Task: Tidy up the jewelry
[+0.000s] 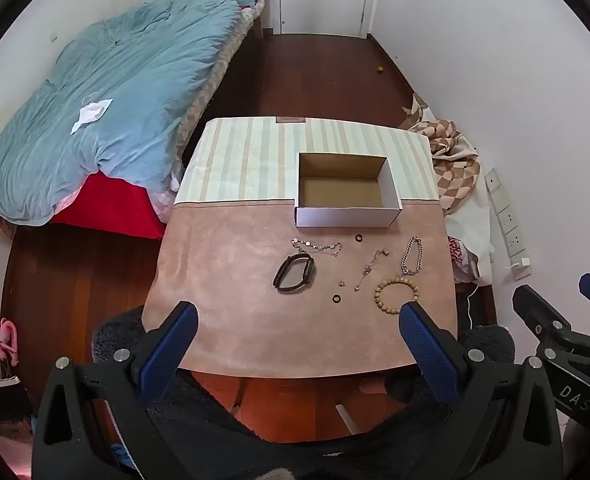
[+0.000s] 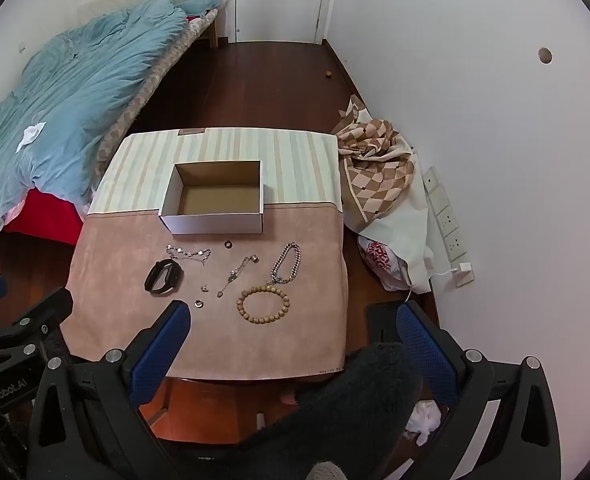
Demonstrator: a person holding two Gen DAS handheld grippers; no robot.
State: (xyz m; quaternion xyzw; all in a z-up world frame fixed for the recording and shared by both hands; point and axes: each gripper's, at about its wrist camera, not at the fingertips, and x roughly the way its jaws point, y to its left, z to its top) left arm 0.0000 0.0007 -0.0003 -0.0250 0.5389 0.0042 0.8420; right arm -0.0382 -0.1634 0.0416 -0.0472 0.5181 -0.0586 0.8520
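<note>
Table, pink cloth at the near end, striped at the far end. White cardboard box, open top, long axis running left to right, on the border of the two cloths. Near side of box, all on pink cloth:
- black wristband, oval, long axis tilted up to the right;
- fine chain with discs, lying left to right;
- silver link bracelet, folded, pointing toward the box;
- wooden bead bracelet, round;
- slim pendant chain, diagonal;
- two small dark rings.

Left gripper and right gripper: tongs spread wide, holding nothing, above the table's near edge.
</note>
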